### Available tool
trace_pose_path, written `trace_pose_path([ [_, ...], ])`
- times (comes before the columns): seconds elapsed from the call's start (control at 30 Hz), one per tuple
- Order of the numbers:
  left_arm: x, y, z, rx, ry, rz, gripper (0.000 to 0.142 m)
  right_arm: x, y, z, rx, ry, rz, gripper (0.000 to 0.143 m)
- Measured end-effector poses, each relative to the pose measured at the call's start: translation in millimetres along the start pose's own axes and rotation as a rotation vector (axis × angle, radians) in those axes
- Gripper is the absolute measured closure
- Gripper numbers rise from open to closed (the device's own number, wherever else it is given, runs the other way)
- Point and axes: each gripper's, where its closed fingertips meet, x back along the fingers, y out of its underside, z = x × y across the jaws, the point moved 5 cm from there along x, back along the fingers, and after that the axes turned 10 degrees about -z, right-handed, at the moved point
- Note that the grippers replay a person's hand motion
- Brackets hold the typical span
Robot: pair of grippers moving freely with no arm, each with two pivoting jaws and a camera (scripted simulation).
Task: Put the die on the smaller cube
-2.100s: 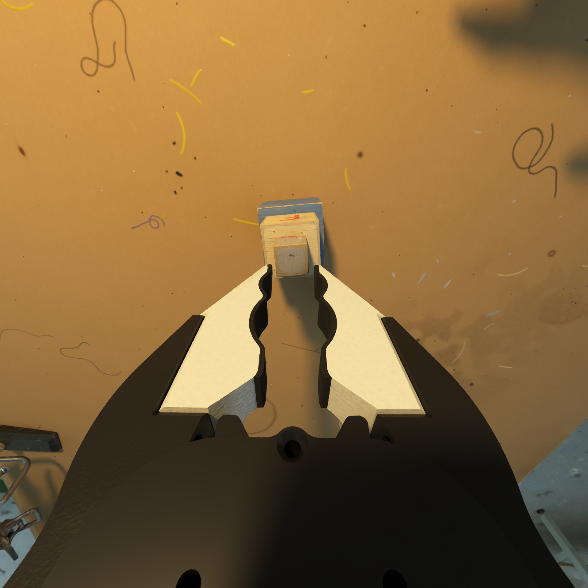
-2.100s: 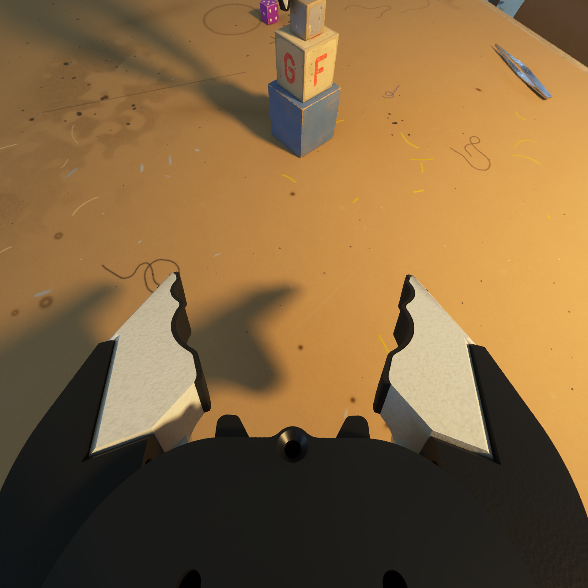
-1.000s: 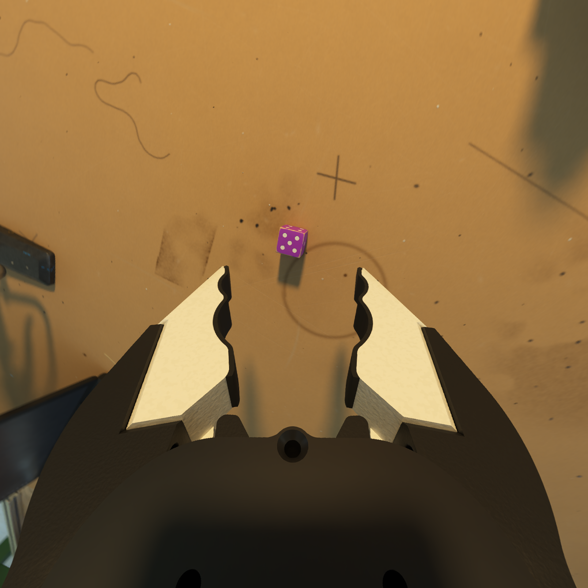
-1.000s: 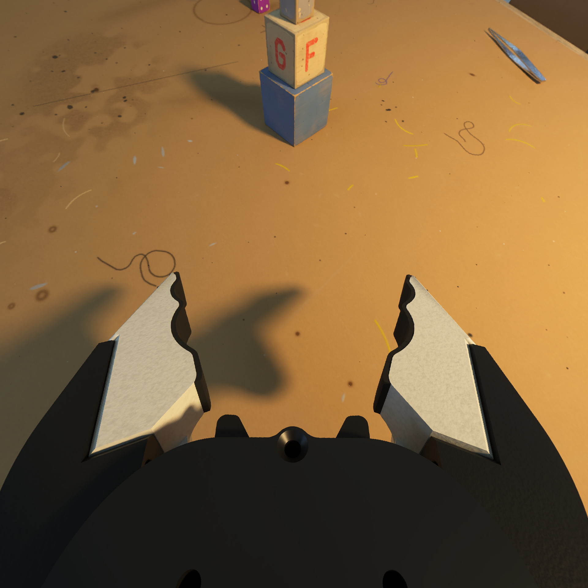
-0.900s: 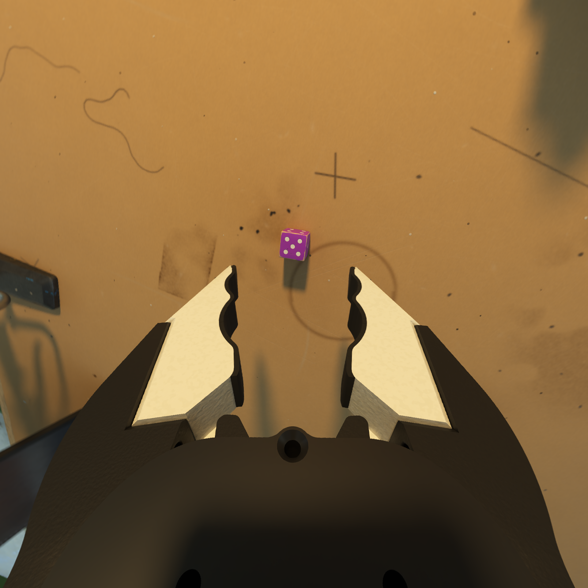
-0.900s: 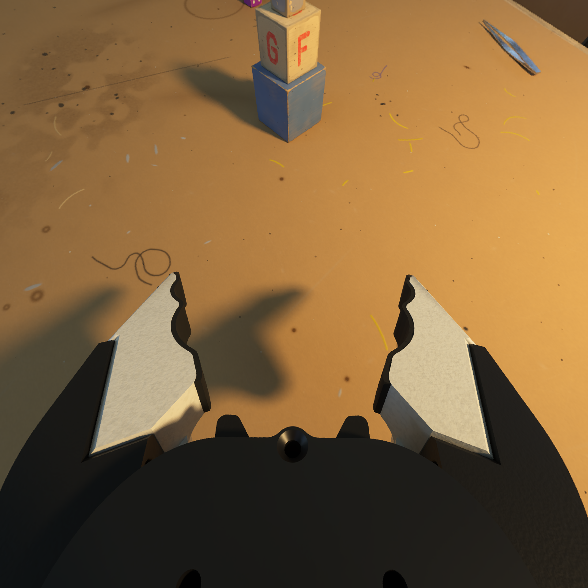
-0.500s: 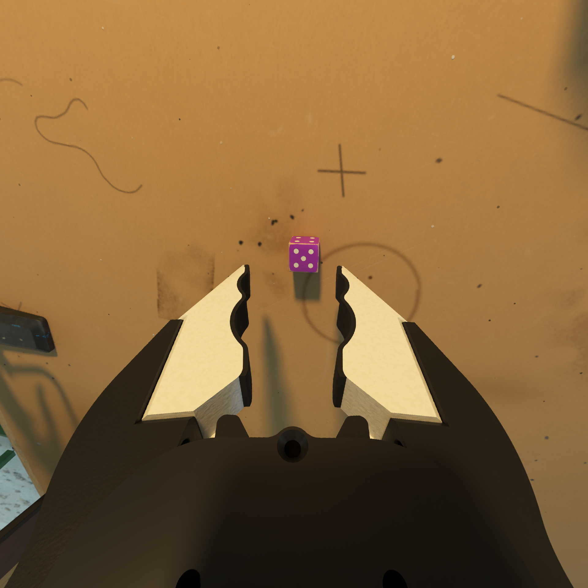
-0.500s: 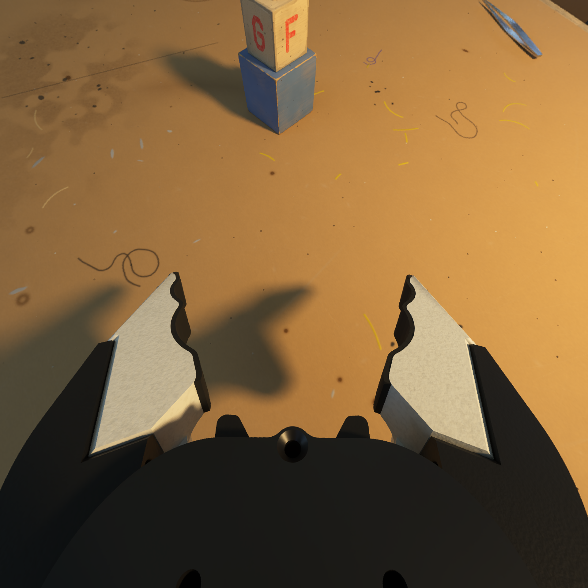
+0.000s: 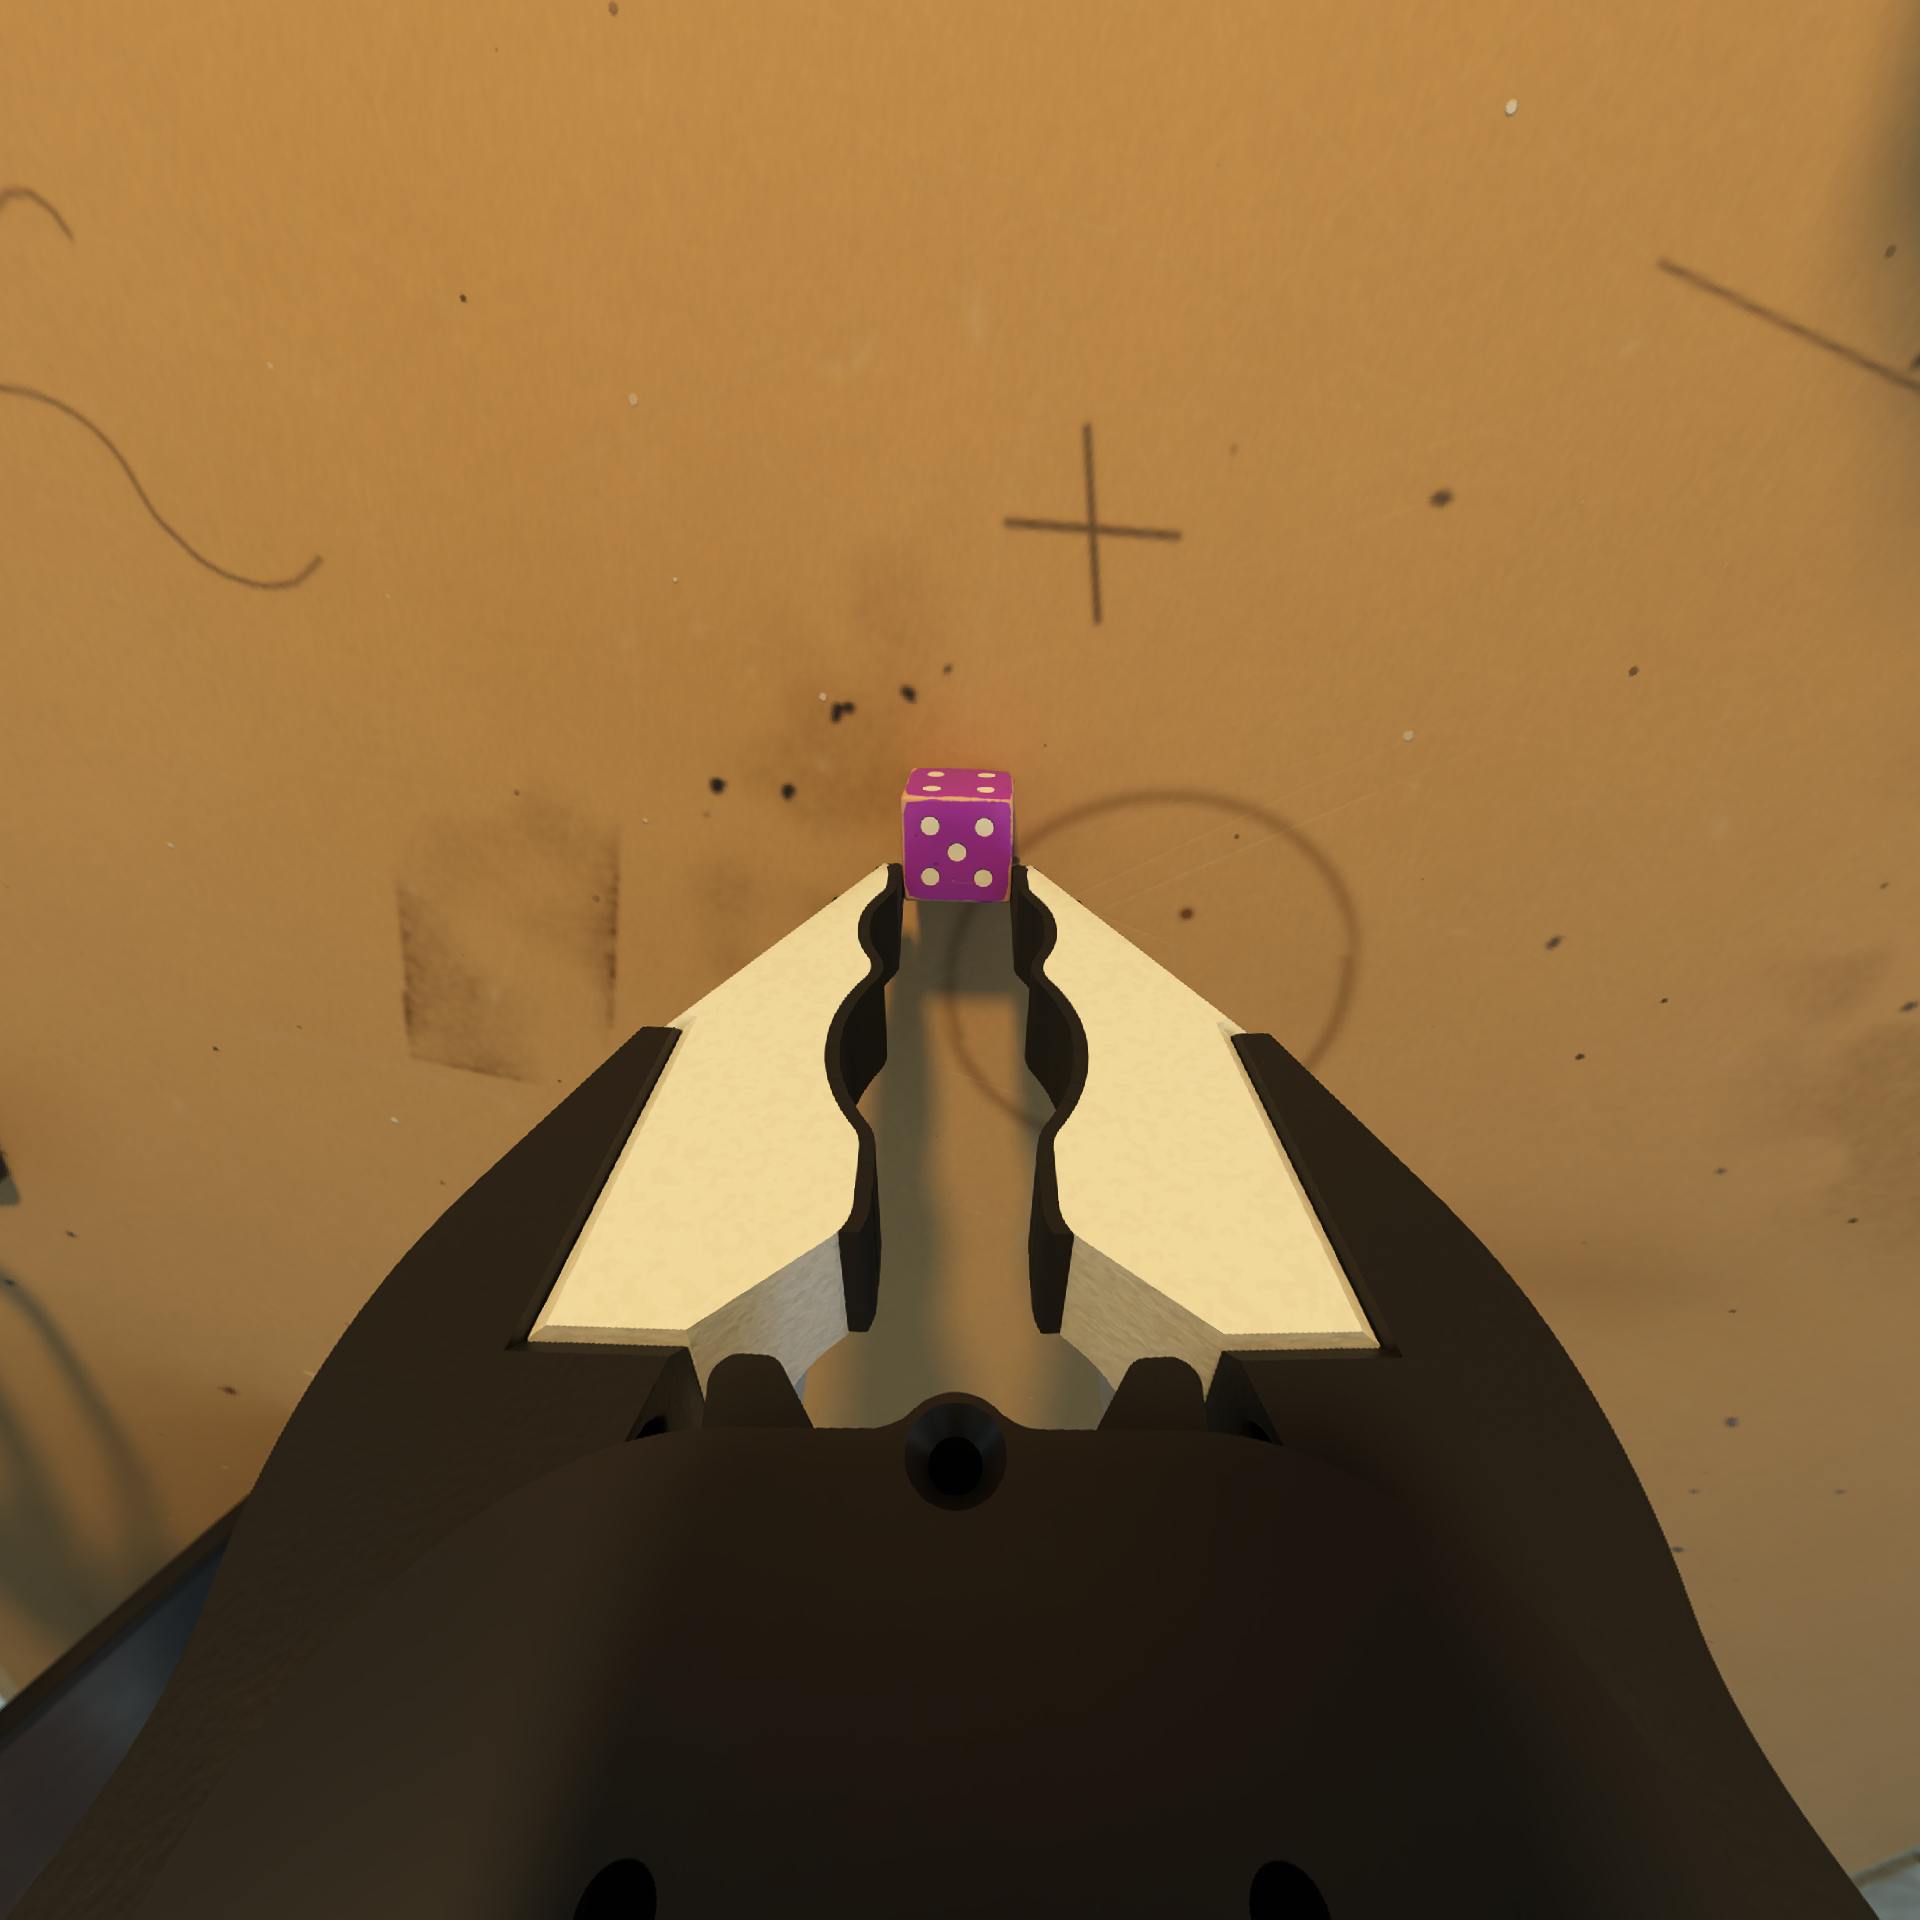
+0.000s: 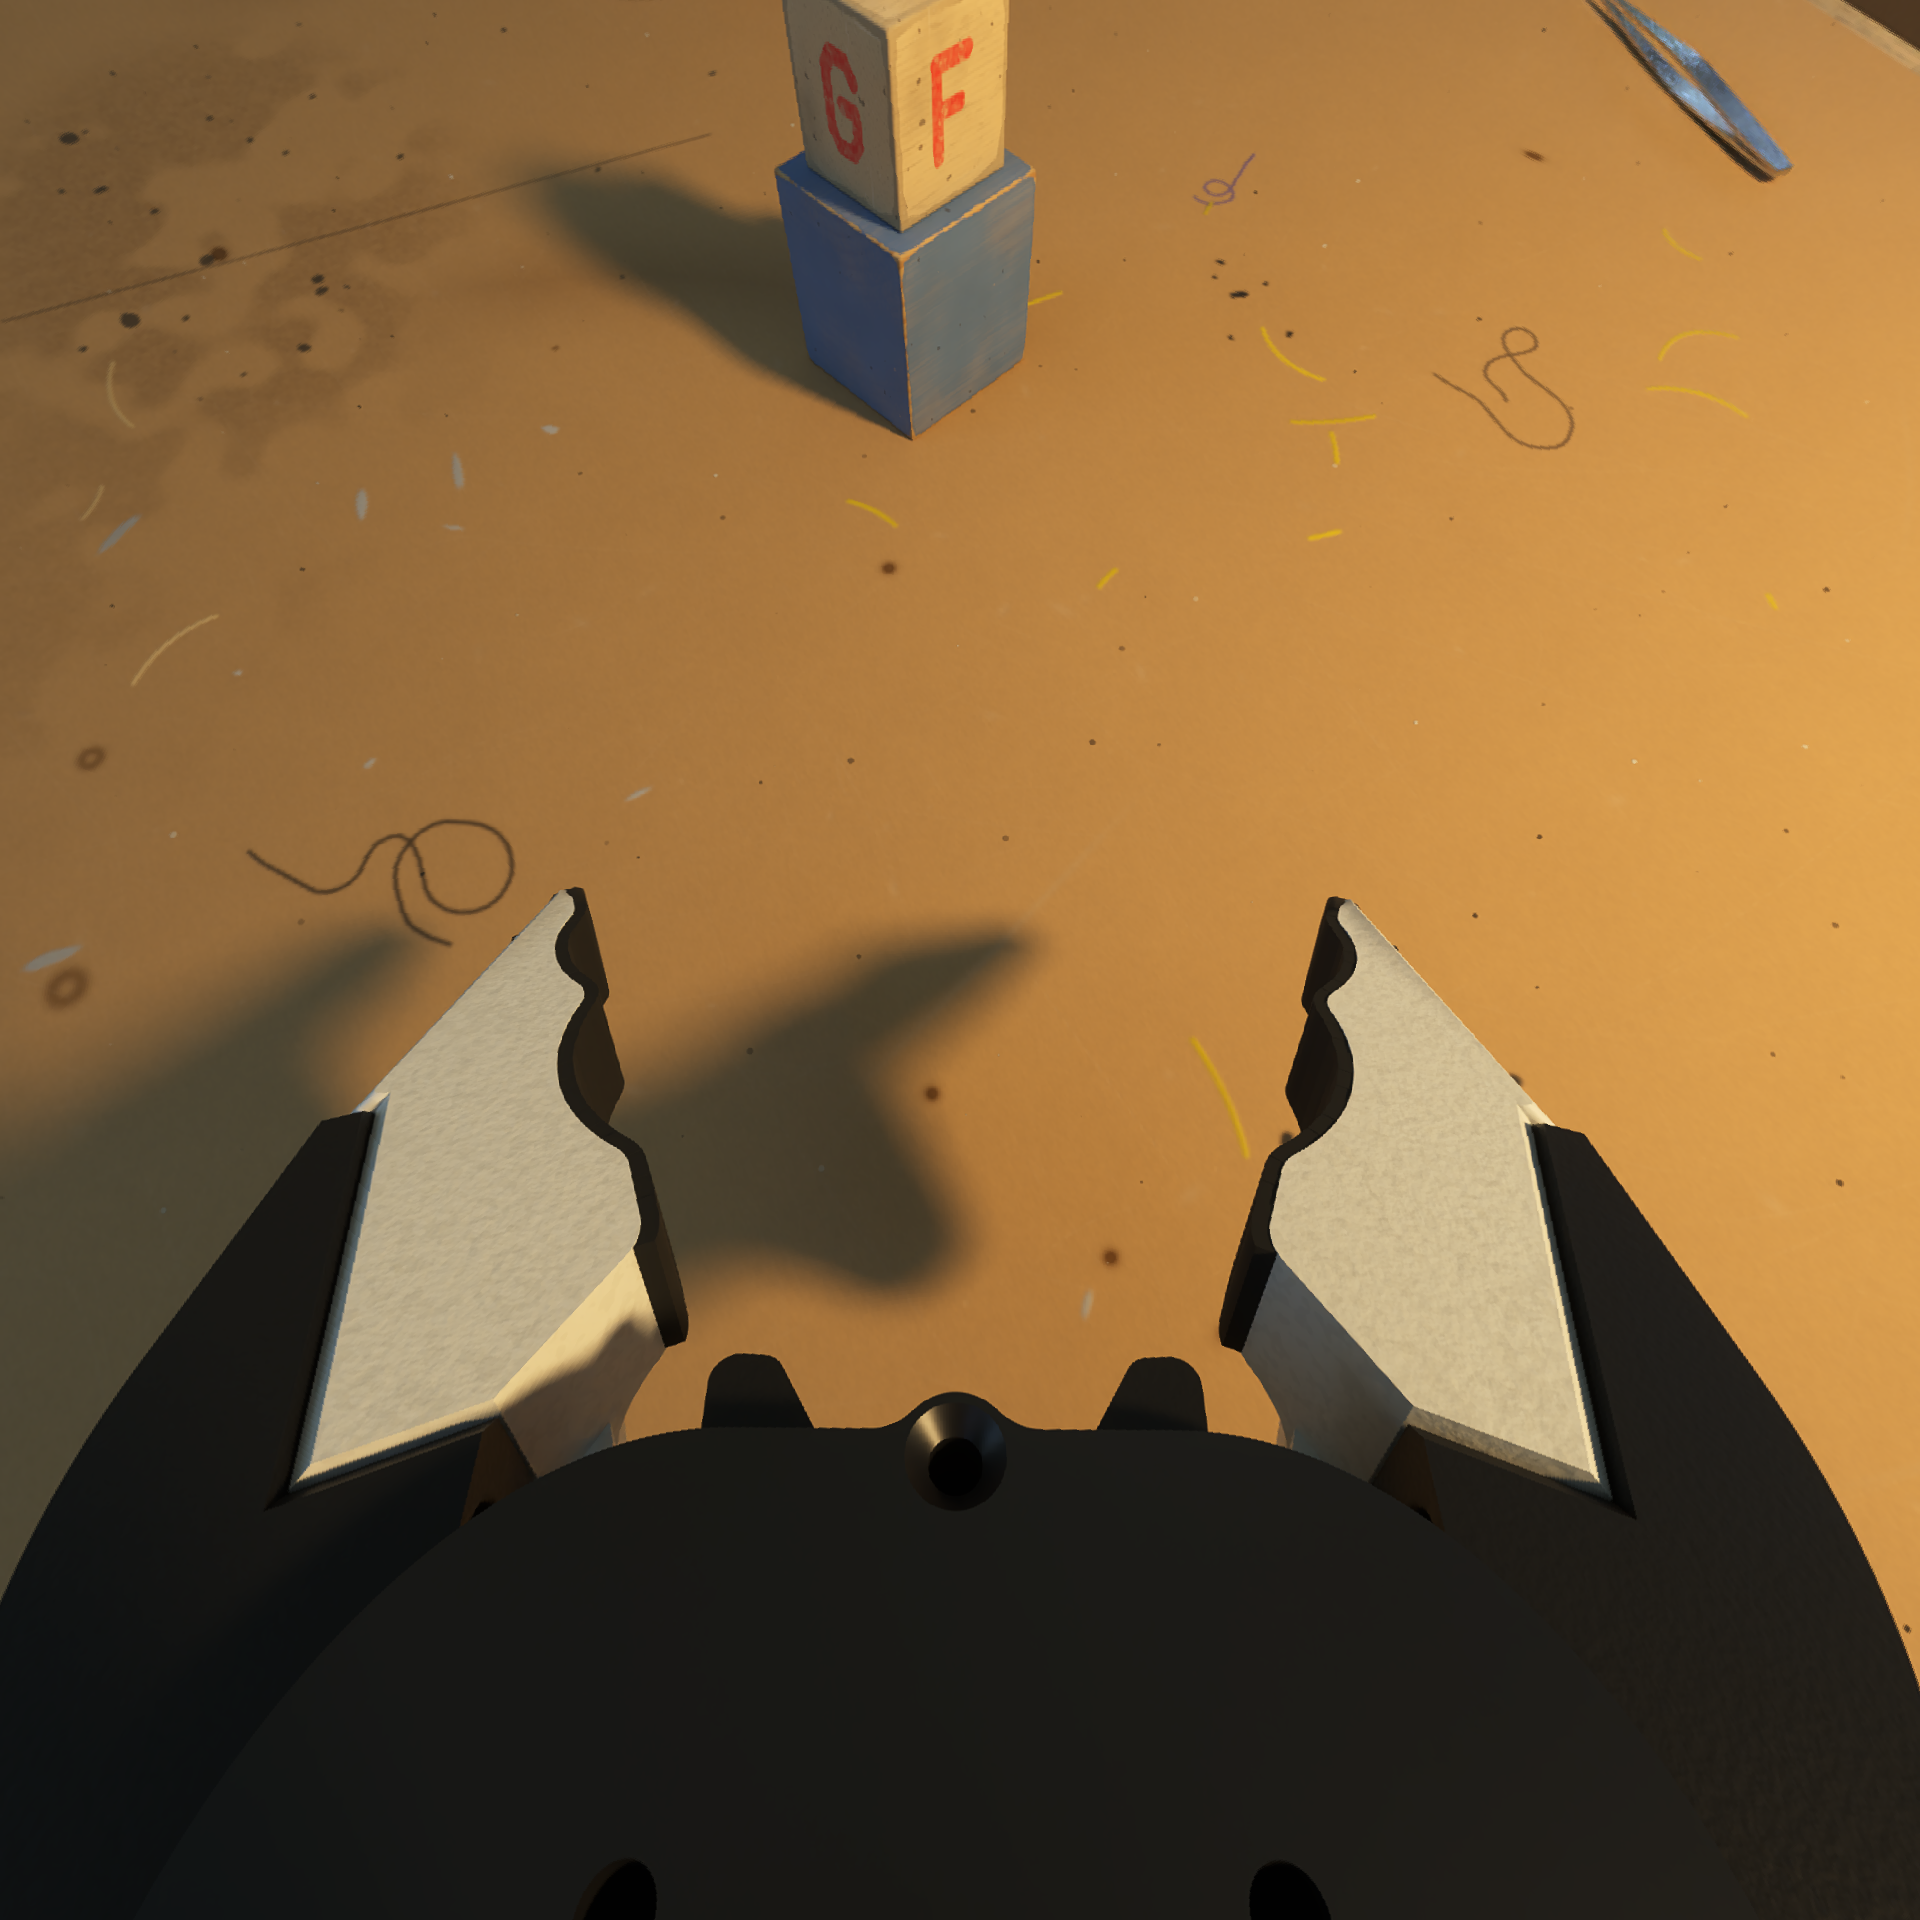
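Purple die sits on the brown table, pinched between the tips of the left gripper. Right gripper hangs over the table with its jaws wide apart, far from the wood block stacked on the blue block.

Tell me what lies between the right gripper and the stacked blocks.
Nothing but bare tabletop with scuffs and shadow separates the right gripper from the blue block, in the right wrist view.

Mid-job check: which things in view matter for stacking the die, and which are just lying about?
For the job:
- purple die, between the tips of the left gripper
- wooden lettered block on the blue block; the smaller cube is out of frame

Lying about:
- metal tweezers
- right gripper, open, idle
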Motion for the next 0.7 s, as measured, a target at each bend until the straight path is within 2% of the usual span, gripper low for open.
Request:
trace_pose_path([
  [0.13,12,-4,1,0.108,0.029,0.030,0.122,1,-1,-2,0.004,0.000,0.007,0.010],
  [0.3,74,-38,13,0.236,0.005,0.280,0.122,4,-1,-5,0.012,-0.002,0.019,0.010],
  [0.4,115,-72,37,0.211,0.012,0.351,0.122,5,-1,-9,0.020,-0.005,0.025,0.010],
  [0.5,145,-108,64,0.160,0.004,0.345,0.122,6,0,-12,0.026,-0.010,0.031,0.011],
  [0.7,175,-166,110,0.136,0.042,0.354,0.122,10,2,-15,0.030,-0.008,0.035,0.011],
])
